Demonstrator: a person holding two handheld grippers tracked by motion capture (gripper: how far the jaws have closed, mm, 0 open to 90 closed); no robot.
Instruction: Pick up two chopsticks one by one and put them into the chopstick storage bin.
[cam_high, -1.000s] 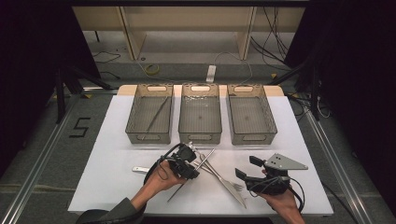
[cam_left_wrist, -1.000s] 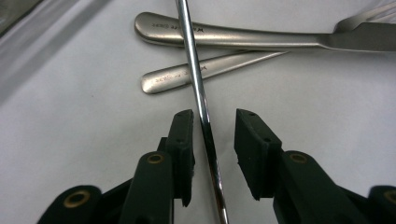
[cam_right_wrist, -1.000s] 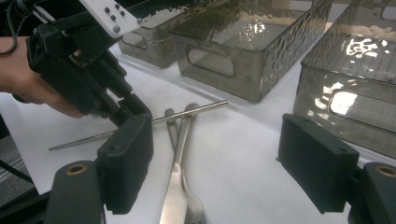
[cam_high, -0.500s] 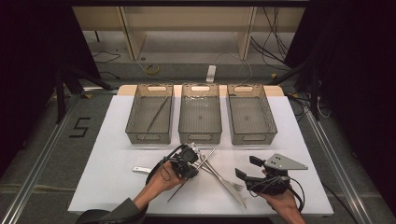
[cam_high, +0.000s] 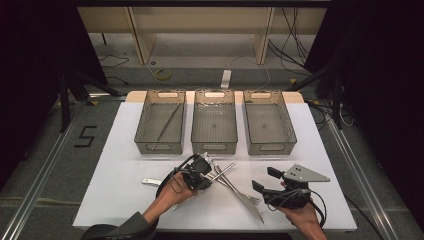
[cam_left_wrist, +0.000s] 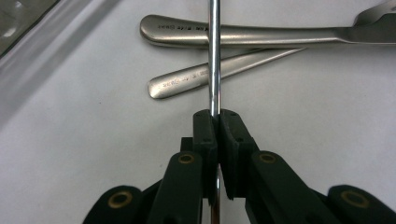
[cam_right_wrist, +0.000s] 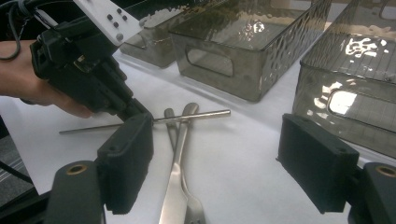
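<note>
a white table (cam_high: 120, 185) carries three grey bins (cam_high: 214, 128) in a row. nearer me, the right gripper (cam_high: 264, 182) hovers spread wide, holding nothing. the left gripper (cam_left_wrist: 216, 122) has just closed and pinches a thin metal rod (cam_left_wrist: 214, 56) lying across two cutlery handles (cam_left_wrist: 224, 35).

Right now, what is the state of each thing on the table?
Left tool: shut on the metal rod.
Right tool: open, holding nothing.
Metal rod: lying across two cutlery handles.
Left bin: holds one thin stick.
Middle bin: empty.
Right bin: empty.
</note>
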